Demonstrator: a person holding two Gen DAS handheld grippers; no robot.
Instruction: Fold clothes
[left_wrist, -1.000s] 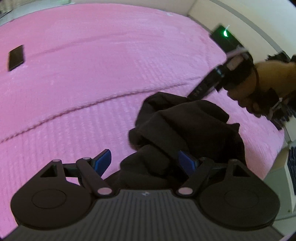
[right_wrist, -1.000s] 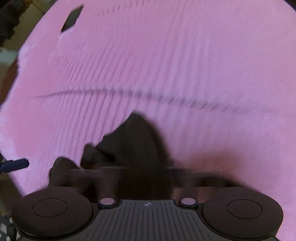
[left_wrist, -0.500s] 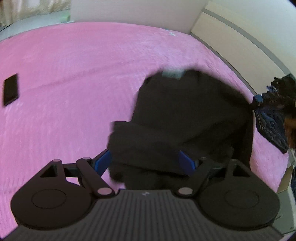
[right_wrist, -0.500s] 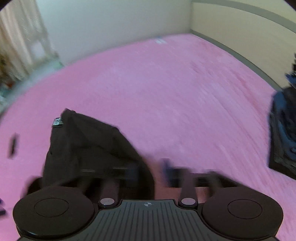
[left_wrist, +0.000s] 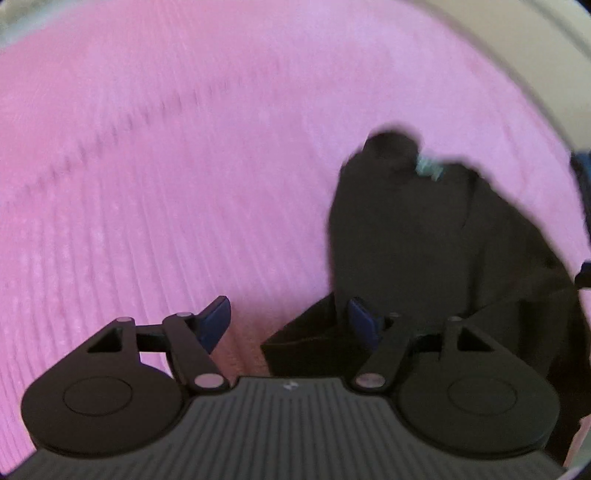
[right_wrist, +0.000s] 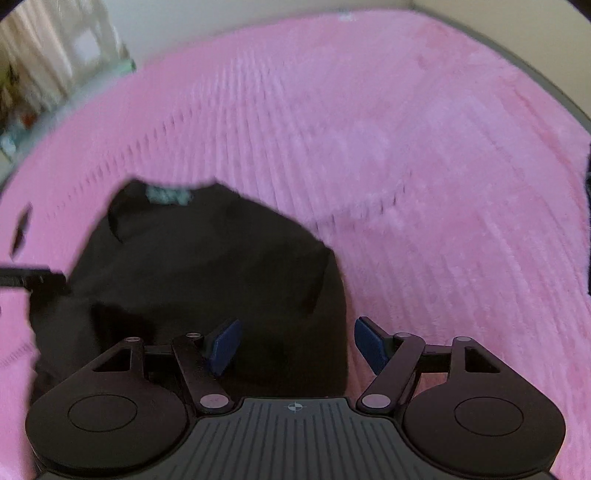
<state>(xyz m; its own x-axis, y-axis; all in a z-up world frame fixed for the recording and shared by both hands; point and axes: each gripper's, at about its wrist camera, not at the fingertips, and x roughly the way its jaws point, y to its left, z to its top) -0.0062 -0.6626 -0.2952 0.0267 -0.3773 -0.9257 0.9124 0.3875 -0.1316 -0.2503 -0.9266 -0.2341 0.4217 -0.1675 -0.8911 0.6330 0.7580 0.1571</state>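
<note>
The black garment lay spread on the pink bedspread, its pale neck label at the far edge. The left tool, jaws just closing, stood open over bedspread with the garment's corner by its right pad. The right tool stood open above the garment's right edge; a small dark object lay off left.

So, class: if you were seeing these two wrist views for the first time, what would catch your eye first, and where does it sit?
First comes the pink bedspread, which fills nearly all of both views. Against it lies a dark garment, low and left in the right wrist view, with a pale label at its far edge. Next come the blue pads of the right gripper and the left gripper, both open, with nothing gripped.
</note>
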